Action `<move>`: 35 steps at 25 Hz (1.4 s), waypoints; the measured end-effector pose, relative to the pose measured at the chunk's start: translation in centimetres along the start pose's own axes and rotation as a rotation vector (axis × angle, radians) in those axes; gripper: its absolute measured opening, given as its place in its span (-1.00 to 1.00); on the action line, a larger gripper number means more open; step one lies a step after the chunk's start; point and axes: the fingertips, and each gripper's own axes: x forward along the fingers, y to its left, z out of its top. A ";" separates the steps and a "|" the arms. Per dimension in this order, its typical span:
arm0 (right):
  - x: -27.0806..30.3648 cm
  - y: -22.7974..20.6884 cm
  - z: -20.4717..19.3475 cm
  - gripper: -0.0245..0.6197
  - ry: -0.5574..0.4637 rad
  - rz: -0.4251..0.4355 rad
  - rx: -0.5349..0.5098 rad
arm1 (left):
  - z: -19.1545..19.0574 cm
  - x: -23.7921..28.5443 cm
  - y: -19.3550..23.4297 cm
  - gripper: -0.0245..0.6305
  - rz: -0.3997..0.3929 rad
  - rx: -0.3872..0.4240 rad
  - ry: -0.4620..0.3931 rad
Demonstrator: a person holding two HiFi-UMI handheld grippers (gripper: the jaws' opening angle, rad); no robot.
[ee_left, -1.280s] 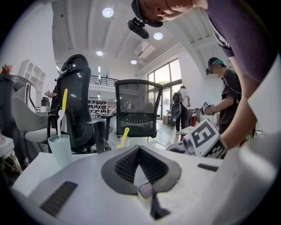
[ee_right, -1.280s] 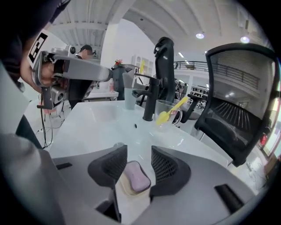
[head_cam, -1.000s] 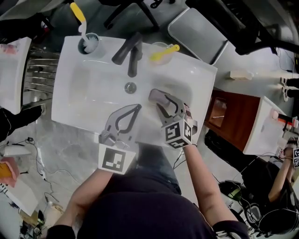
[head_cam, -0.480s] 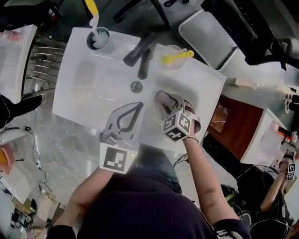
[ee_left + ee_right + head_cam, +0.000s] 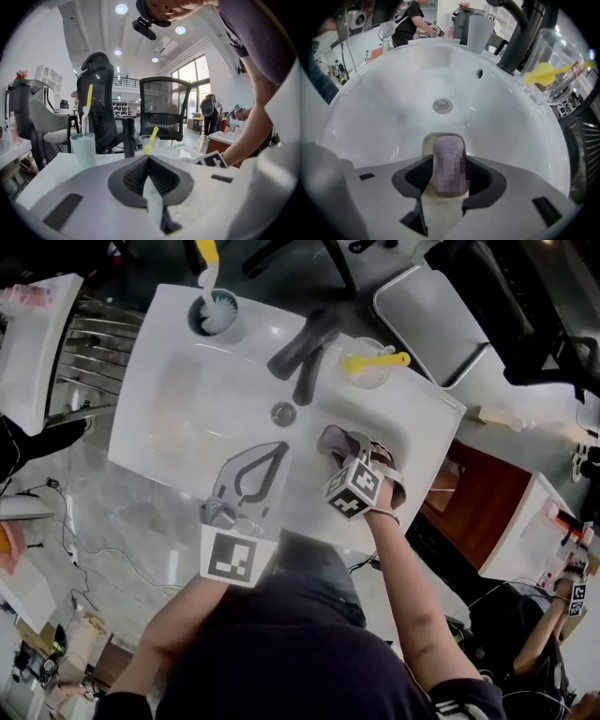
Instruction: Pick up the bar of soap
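Mauve soap [image 5: 449, 146] now sits between the right tongs [image 5: 449, 161] — lowered into the basin [image 5: 393, 93], jaws just widened, poised to pinch; left tongs [image 5: 149, 158] closed, empty.

white sink [image 5: 178, 409]: soap bar [image 5: 449, 161] in basin, teal cup [image 5: 217, 314], clear cup [image 5: 368, 368] on rim.

Grey marbled floor [image 5: 94, 512]; brown wooden cabinet [image 5: 466, 486]. Black high-back chair [image 5: 96, 89], black mesh chair [image 5: 161, 105]. Tall windows [image 5: 190, 77]; white ceiling [image 5: 93, 28], recessed round lights [image 5: 121, 8].
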 end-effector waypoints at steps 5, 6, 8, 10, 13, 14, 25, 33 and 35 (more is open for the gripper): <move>0.8 -0.4 0.0 -0.30 0.019 -0.015 -0.020 | -0.4 -0.1 0.5 -0.93 0.007 -0.009 0.008; 0.9 -0.6 0.1 -0.30 0.026 -0.023 -0.033 | -0.4 -0.1 0.7 -0.93 0.009 -0.013 0.009; 1.0 -0.8 0.1 -0.30 0.043 -0.040 -0.054 | -0.5 -0.1 1.0 -0.93 0.014 -0.022 0.007; 1.2 -0.9 0.2 -0.30 0.059 -0.055 -0.074 | -0.5 -0.1 1.2 -0.93 0.015 -0.029 0.008; 1.4 -0.8 0.6 -0.31 0.067 -0.077 -0.107 | -0.6 -0.2 1.1 -0.93 0.009 -0.031 0.017; 1.4 -0.9 0.8 -0.32 0.063 -0.085 -0.110 | -0.6 -0.2 1.0 -0.93 0.008 -0.031 0.018; 0.9 -1.4 2.1 -0.34 0.014 -0.183 -0.147 | -0.8 -1.2 1.3 -0.93 0.016 -0.013 0.016; -0.5 -2.0 2.3 -0.34 -0.018 -0.215 -0.115 | -0.9 -1.7 0.9 -0.93 0.013 -0.006 0.017; -1.2 -2.2 2.4 -0.34 -0.034 -0.235 -0.107 | -0.7 -1.7 0.8 -0.93 0.012 -0.004 0.010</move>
